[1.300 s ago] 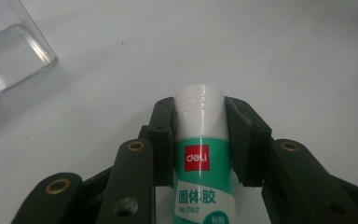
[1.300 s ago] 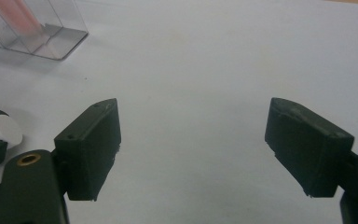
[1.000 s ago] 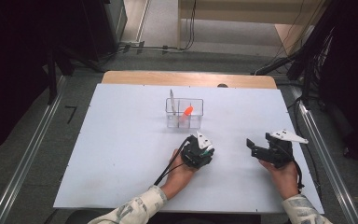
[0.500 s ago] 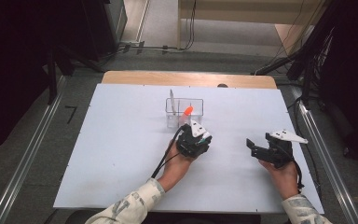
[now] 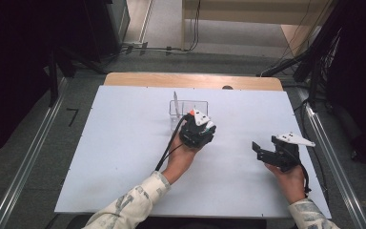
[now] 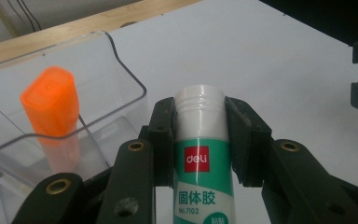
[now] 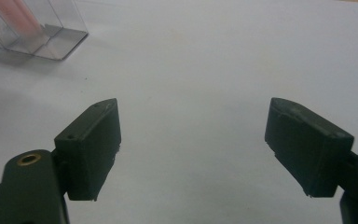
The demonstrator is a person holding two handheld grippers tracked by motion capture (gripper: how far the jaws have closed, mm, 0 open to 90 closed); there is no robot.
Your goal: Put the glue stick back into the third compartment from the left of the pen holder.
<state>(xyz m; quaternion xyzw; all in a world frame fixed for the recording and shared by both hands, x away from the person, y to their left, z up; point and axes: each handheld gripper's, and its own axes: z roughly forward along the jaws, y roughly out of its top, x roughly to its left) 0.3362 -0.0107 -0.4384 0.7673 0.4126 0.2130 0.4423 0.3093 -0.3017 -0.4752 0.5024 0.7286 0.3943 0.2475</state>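
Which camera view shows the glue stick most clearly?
The left gripper view: the glue stick stands close up between the left gripper jaws, label readable. In the high view that gripper covers it. The right gripper view looks at the table and clear organizer.

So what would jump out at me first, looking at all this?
Probably the green-and-white glue stick clamped upright in the left claw, right beside a clear plastic organiser. Next, the bright orange-capped marker standing inside that organiser. Over on the white table, the right claw is wide open with nothing in it.
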